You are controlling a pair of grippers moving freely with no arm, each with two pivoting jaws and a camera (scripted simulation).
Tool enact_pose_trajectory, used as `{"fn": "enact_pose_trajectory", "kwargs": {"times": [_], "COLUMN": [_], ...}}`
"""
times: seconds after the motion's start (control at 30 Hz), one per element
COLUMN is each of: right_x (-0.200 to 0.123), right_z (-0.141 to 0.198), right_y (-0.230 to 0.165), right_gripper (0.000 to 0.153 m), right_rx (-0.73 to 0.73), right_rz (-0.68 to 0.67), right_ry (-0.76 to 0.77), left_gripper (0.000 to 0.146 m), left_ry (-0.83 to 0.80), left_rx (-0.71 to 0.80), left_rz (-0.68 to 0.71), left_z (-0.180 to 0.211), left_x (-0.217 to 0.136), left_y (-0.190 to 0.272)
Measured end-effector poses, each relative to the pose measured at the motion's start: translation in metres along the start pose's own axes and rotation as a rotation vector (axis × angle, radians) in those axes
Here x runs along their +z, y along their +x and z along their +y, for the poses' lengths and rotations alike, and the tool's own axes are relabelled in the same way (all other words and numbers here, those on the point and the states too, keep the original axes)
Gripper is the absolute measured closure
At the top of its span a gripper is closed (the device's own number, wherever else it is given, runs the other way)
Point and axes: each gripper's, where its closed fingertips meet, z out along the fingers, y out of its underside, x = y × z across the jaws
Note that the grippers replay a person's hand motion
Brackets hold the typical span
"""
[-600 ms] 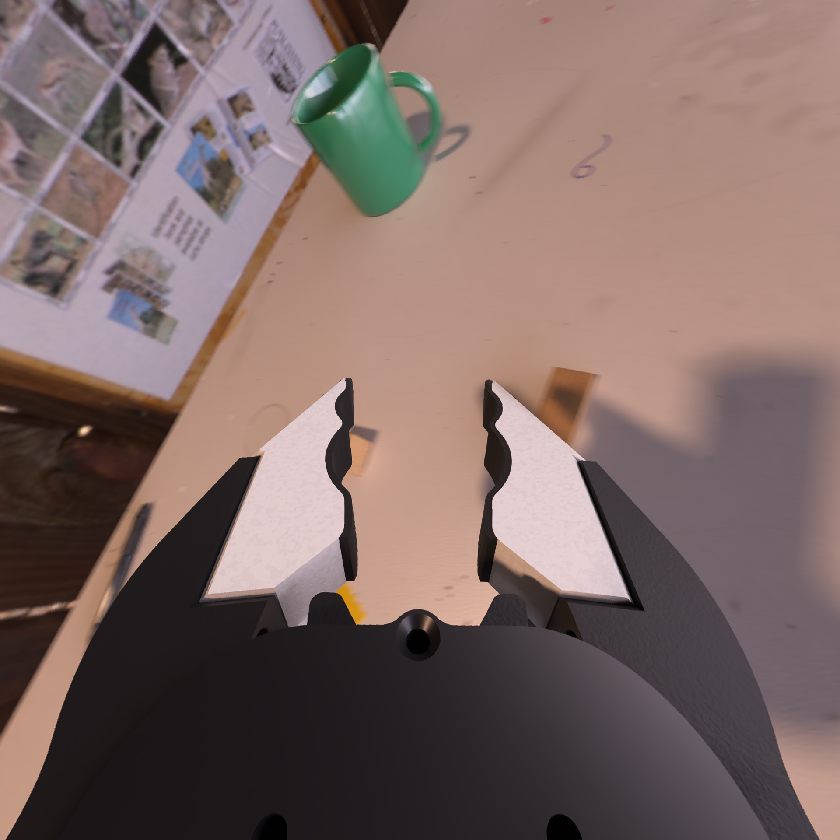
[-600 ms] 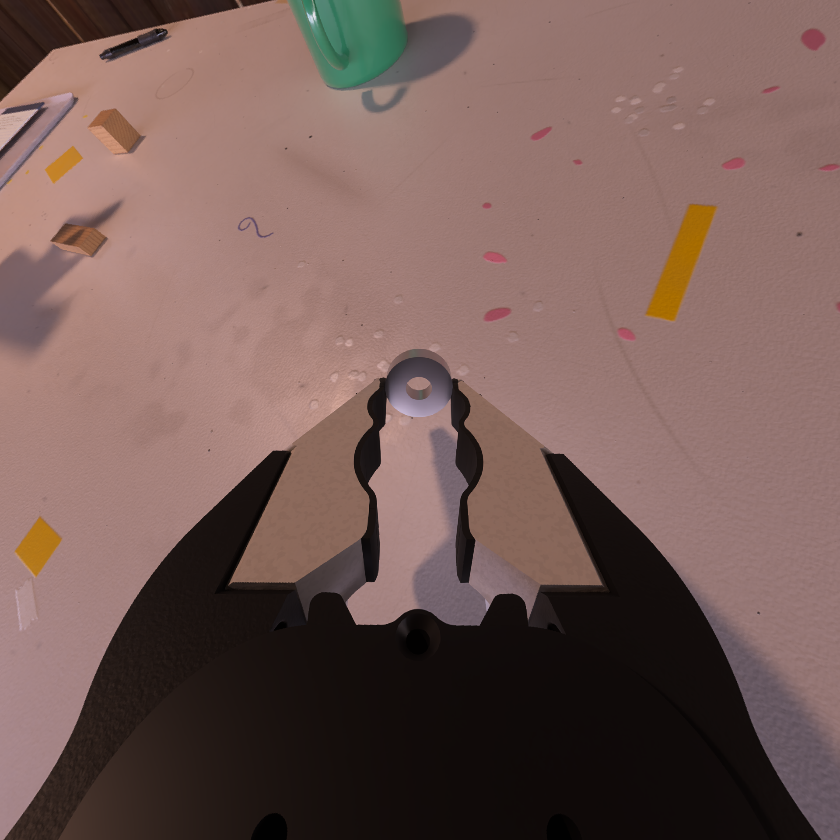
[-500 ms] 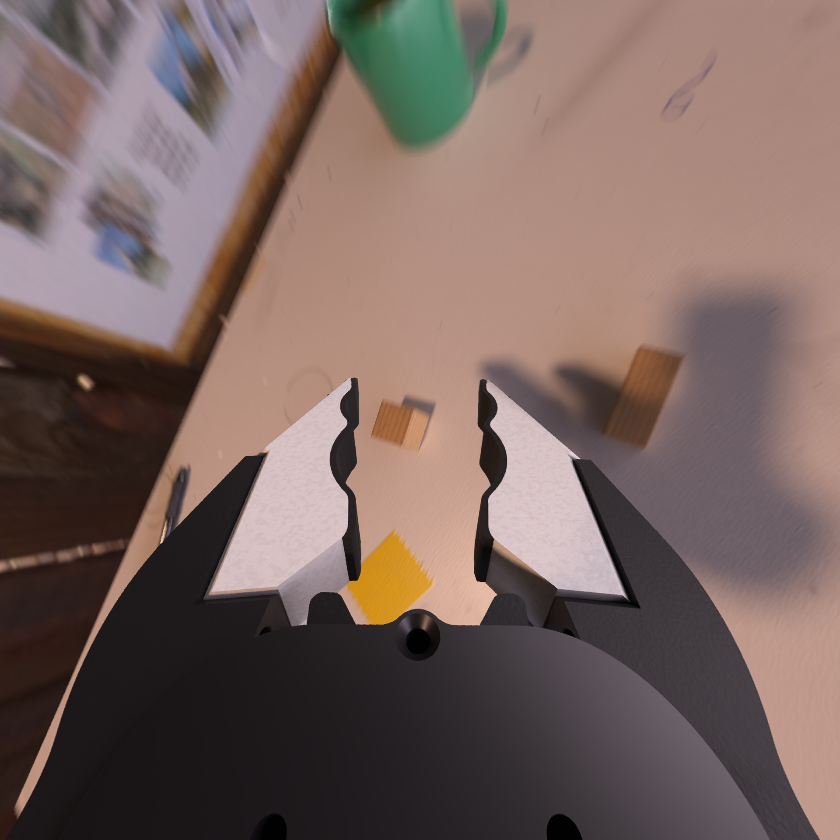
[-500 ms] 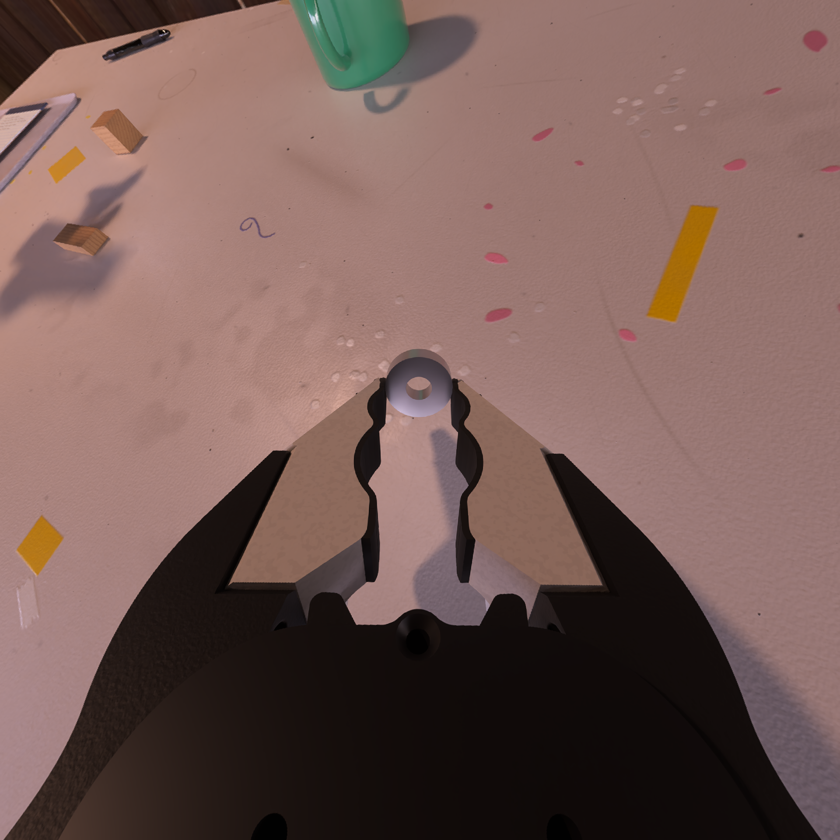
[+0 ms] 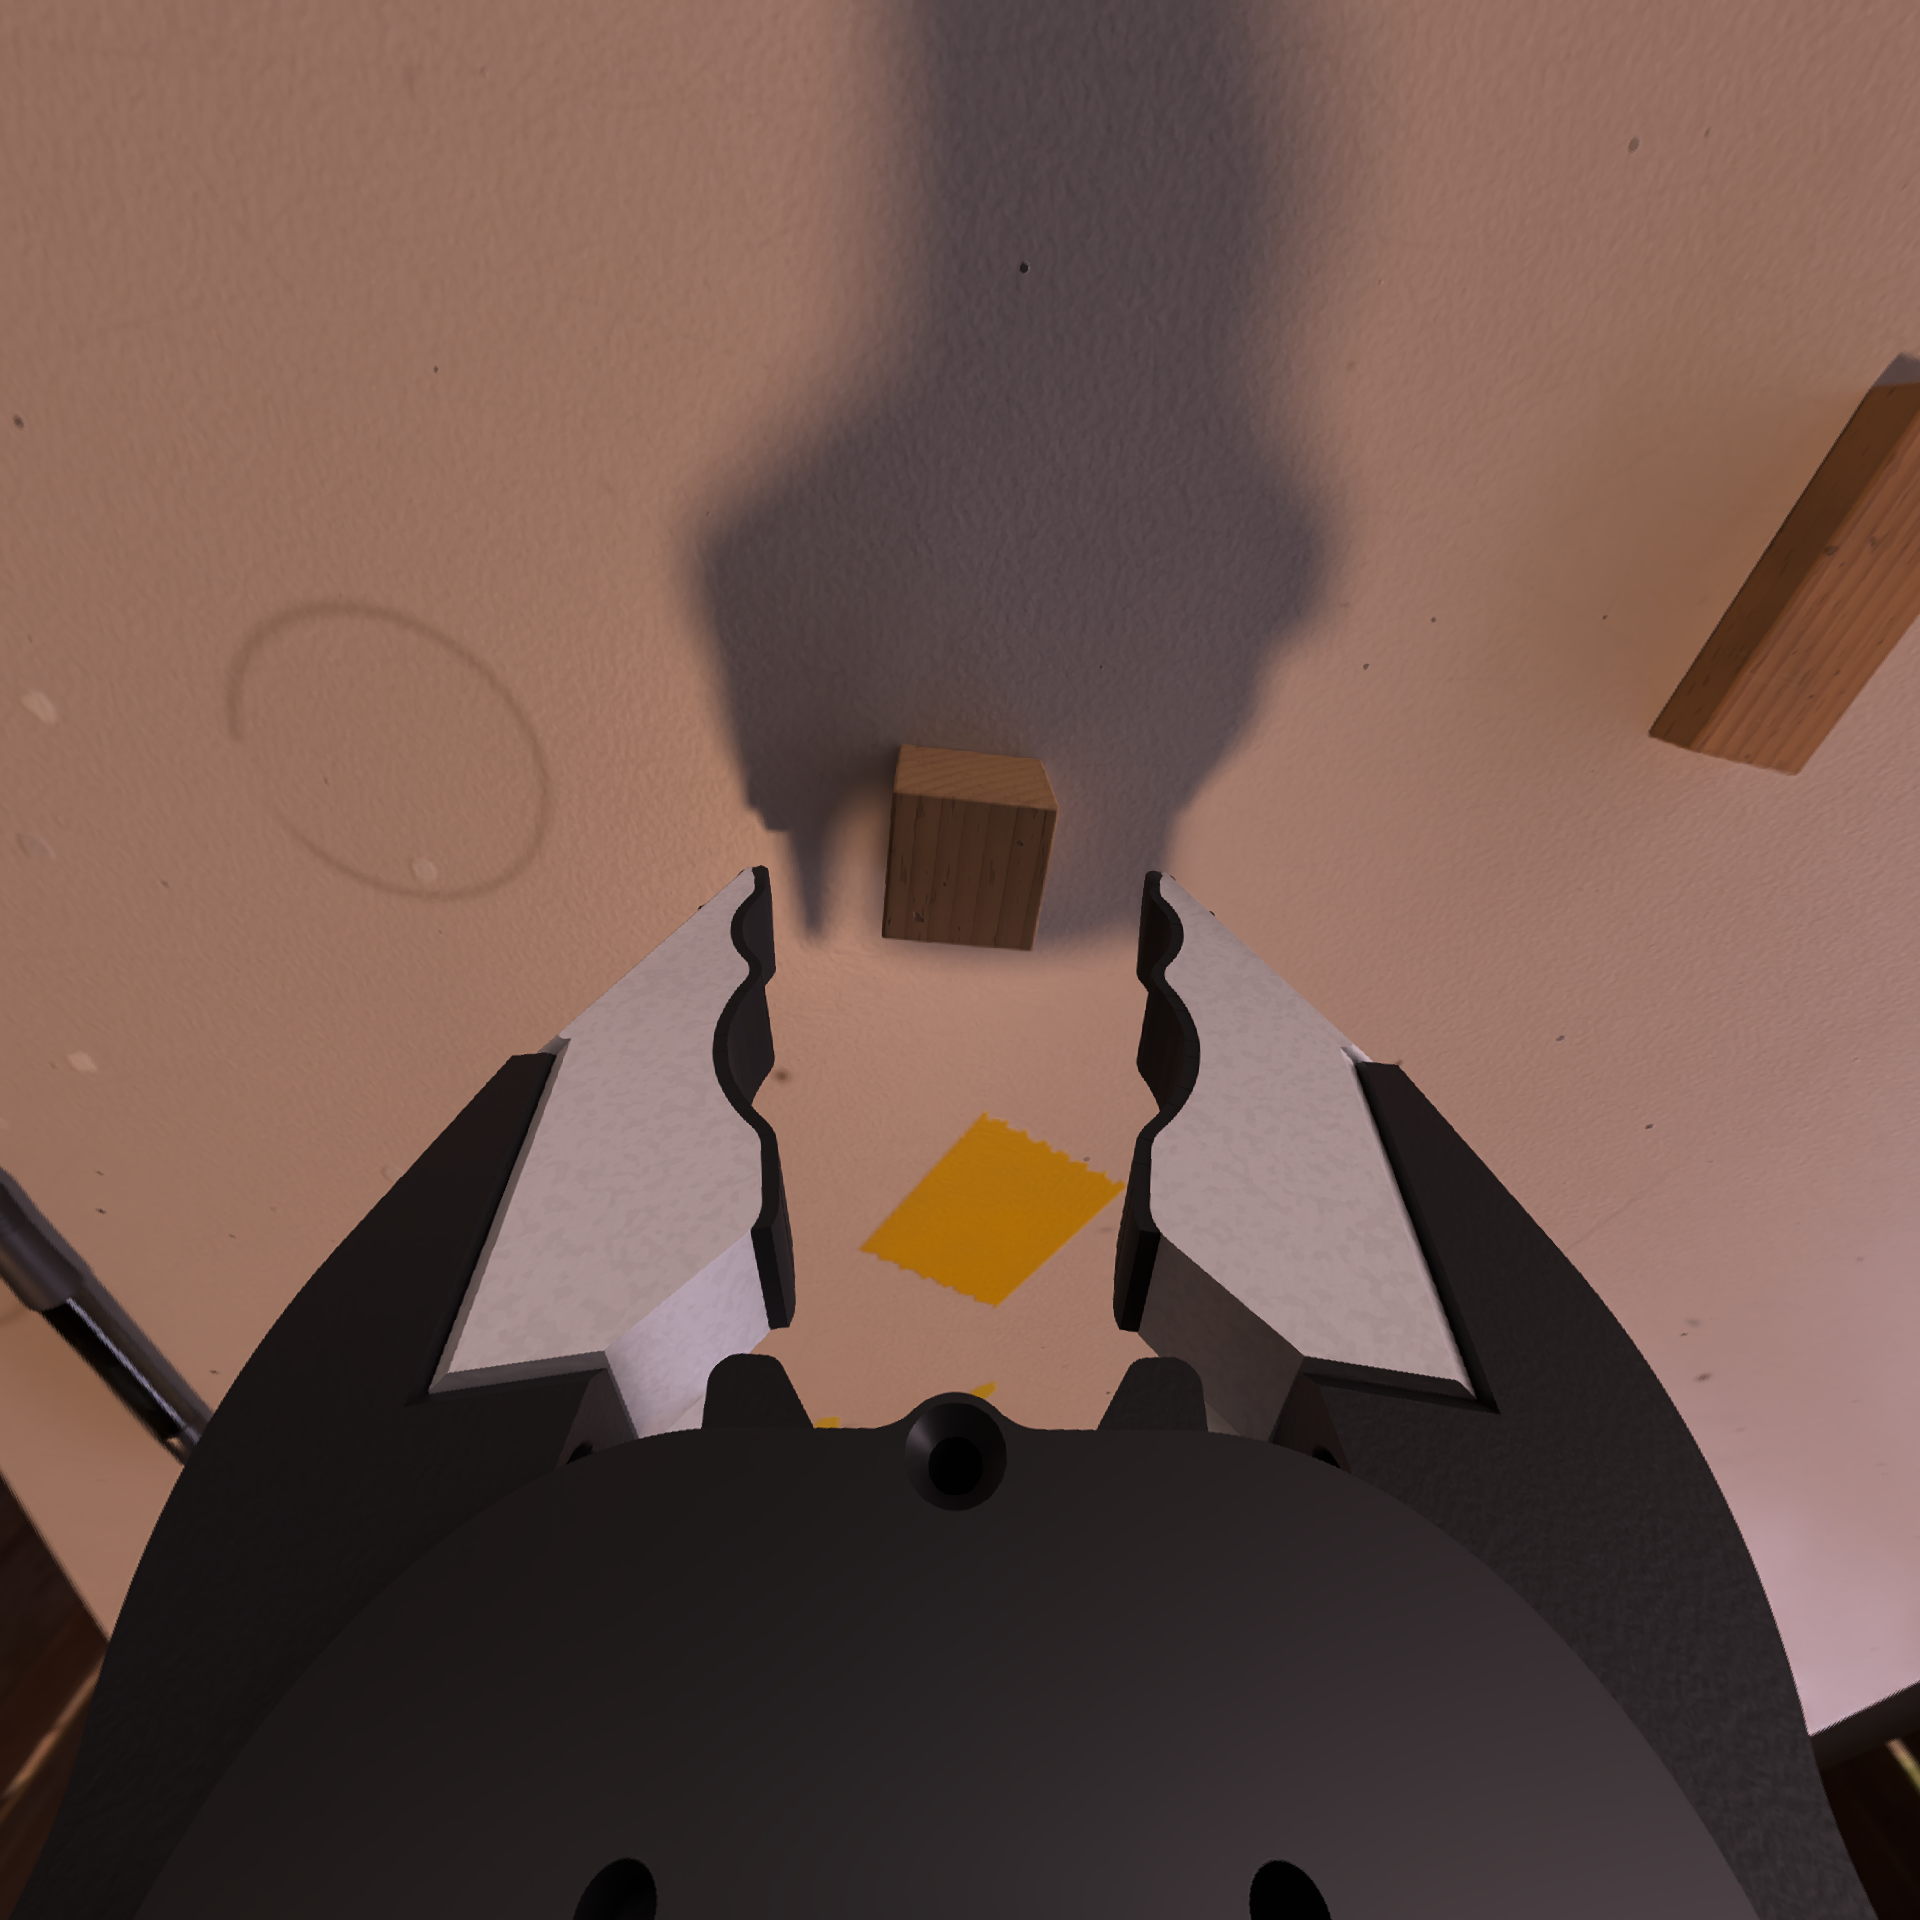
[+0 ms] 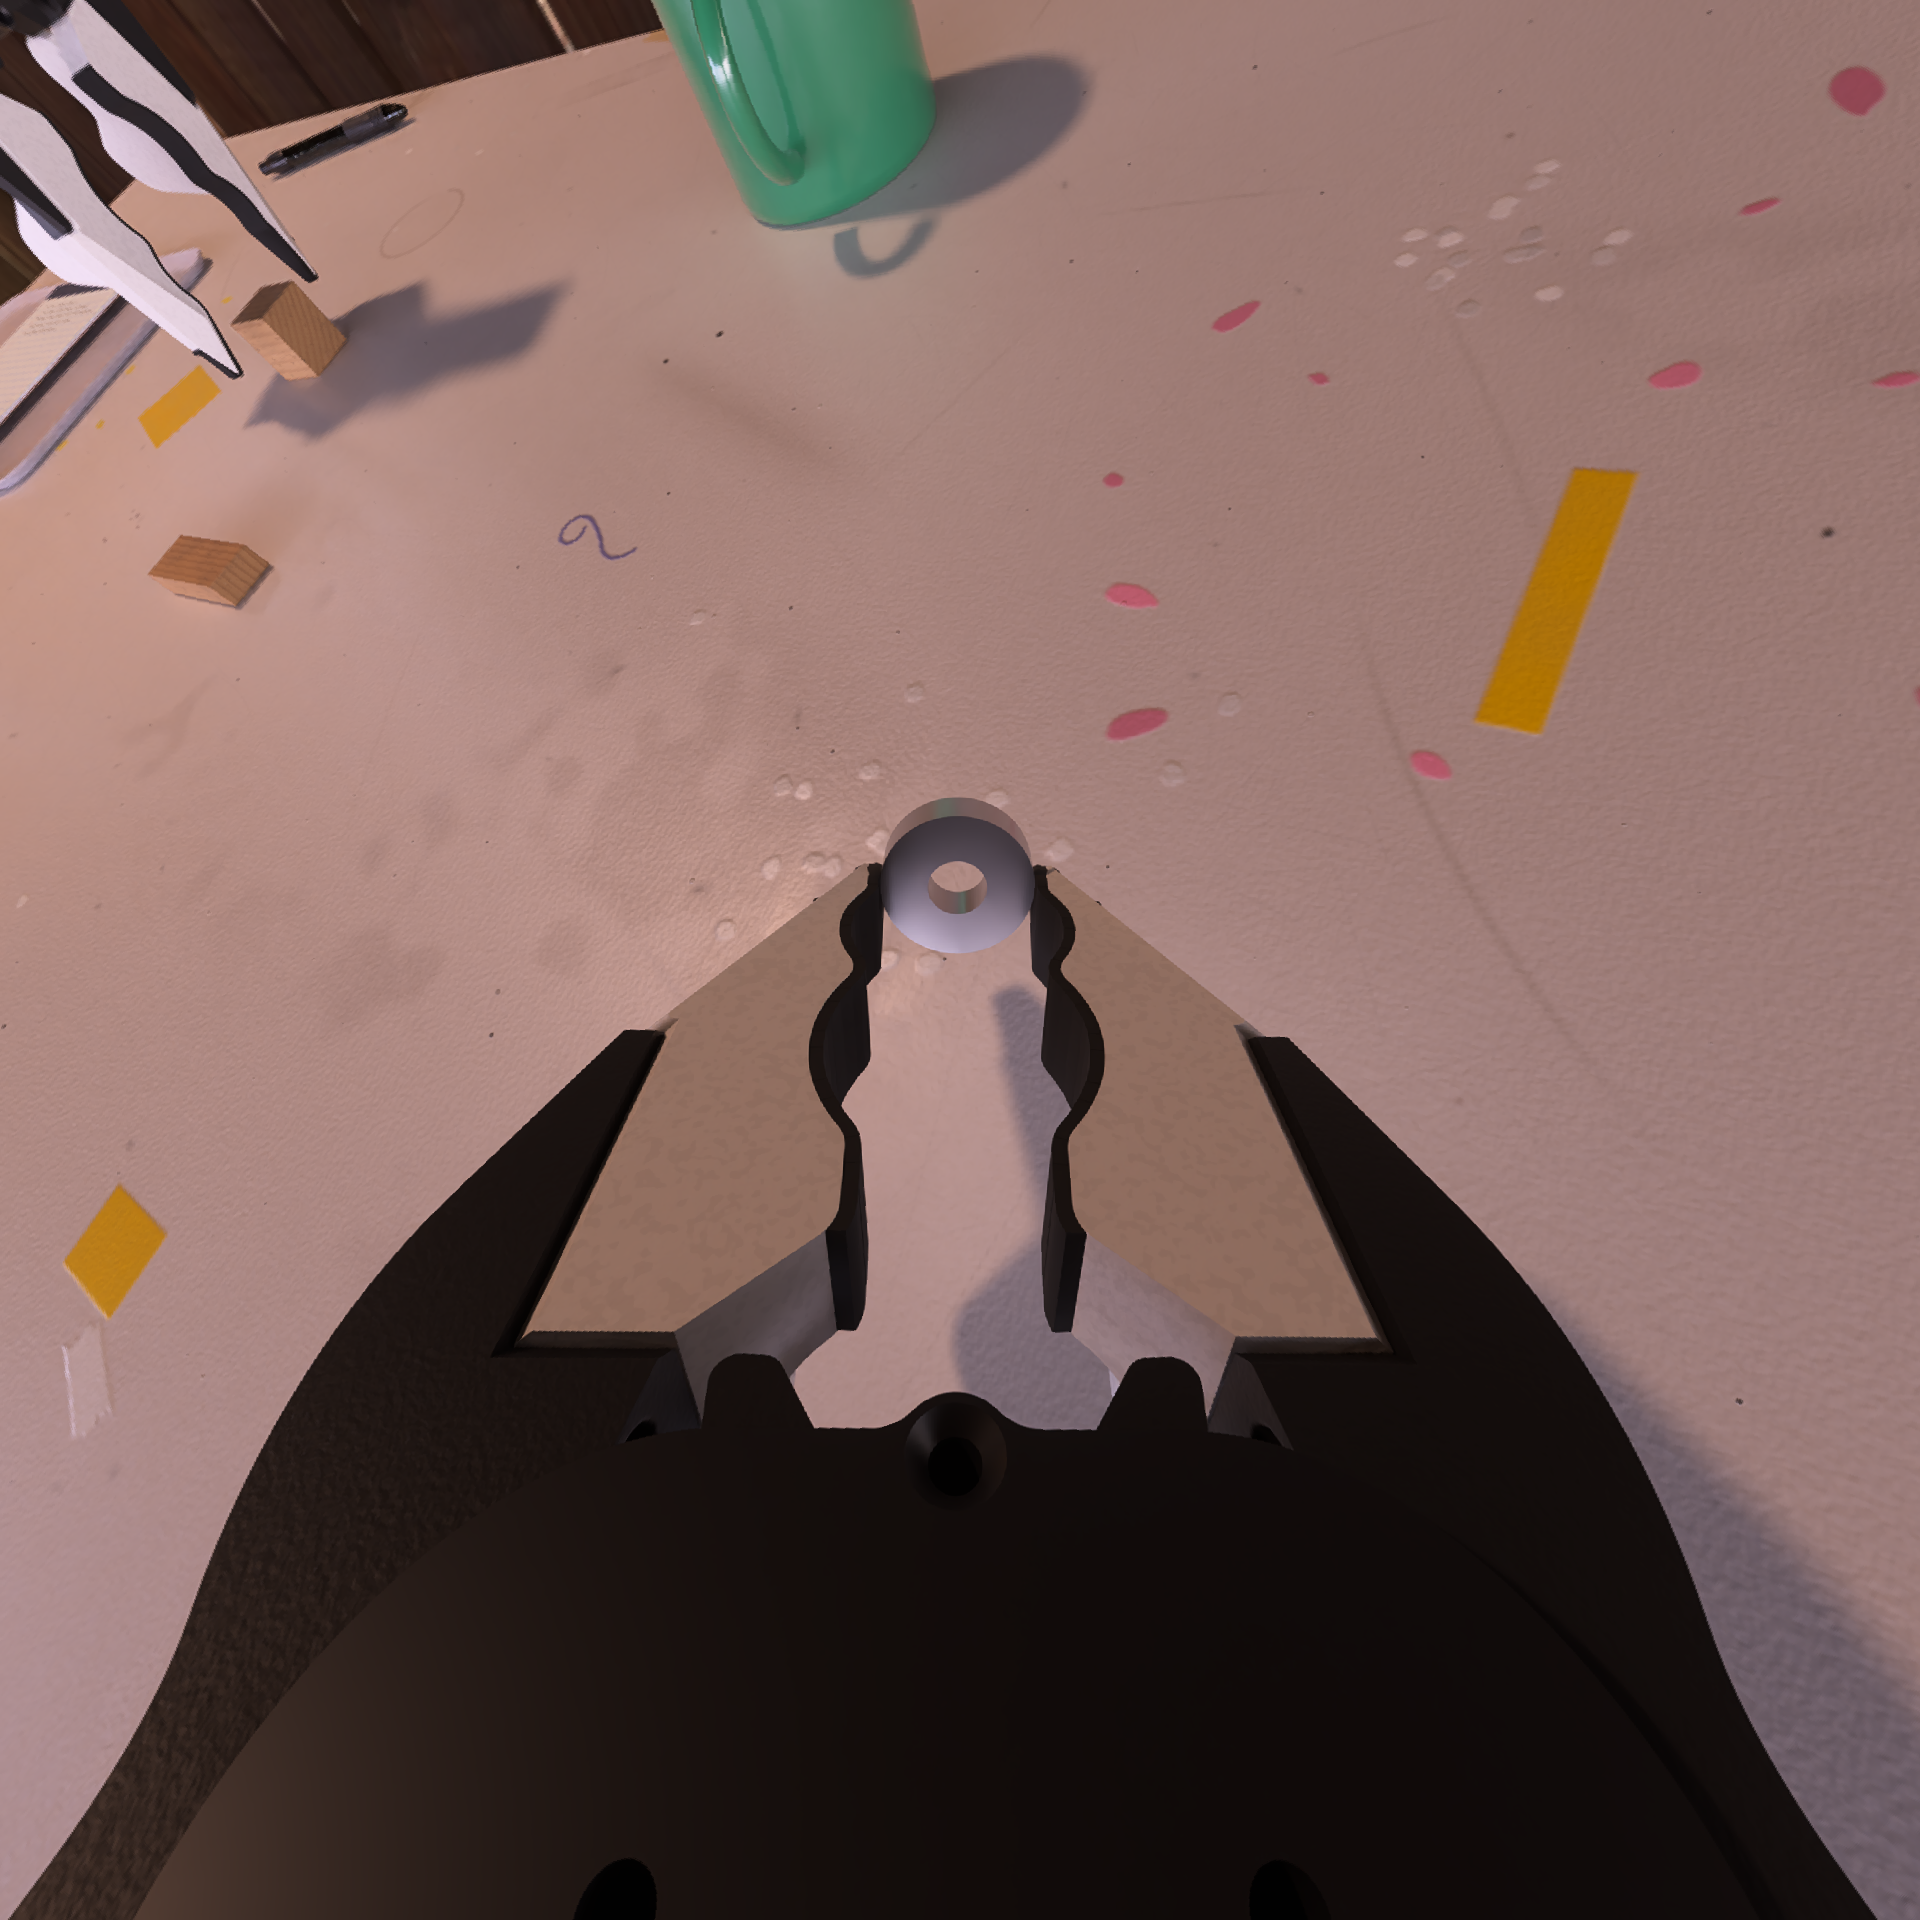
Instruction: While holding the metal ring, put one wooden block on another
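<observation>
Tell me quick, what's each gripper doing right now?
Left gripper: open, empty, poised just short of the small wooden block.
Right gripper: closed on the metal ring.

Mug: I see a green mug (image 6: 821, 104), top centre, right wrist view.
Pen: black pen (image 6: 332, 135), upper left.
Tape: yellow tape strip (image 6: 1555, 601), right.
Tray: grey tray (image 6: 62, 384), left edge.
</observation>
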Motion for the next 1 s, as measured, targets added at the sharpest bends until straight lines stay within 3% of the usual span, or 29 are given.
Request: {"fn": "enact_pose_trajectory", "kwargs": {"times": [0.17,0.47,0.63,0.73,0.87,0.93,1.0], "right_x": [0.0,0.001,0.001,0.001,0.002,0.003,0.004], "right_z": [0.0,0.001,0.001,0.001,0.002,0.003,0.004], "right_y": [0.001,0.001,0.002,0.003,0.004,0.004,0.004], "right_gripper": [0.125,0.125,0.125,0.125,0.125,0.125,0.125], "right_rx": [0.0,-0.004,-0.002,0.007,0.009,0.007,0.008], "right_rz": [0.007,0.015,0.019,0.021,0.027,0.029,0.032], "right_ry": [-0.003,-0.009,-0.012,-0.01,-0.02,-0.033,-0.039], "left_gripper": [0.088,0.116,0.116,0.116,0.116,0.116,0.116], "left_ry": [-0.054,0.026,0.099,0.198,0.404,0.444,0.427], "left_rx": [0.093,0.113,0.105,0.07,0.096,0.158,0.207], "left_rz": [-0.072,-0.107,-0.15,-0.188,-0.164,-0.127,-0.105], "left_z": [-0.001,0.0,-0.008,-0.015,-0.03,-0.035,-0.038], "left_x": [0.002,0.001,-0.008,-0.036,-0.095,-0.1,-0.083], "left_y": [-0.003,-0.001,-0.003,-0.003,0.04,0.076,0.106]}}
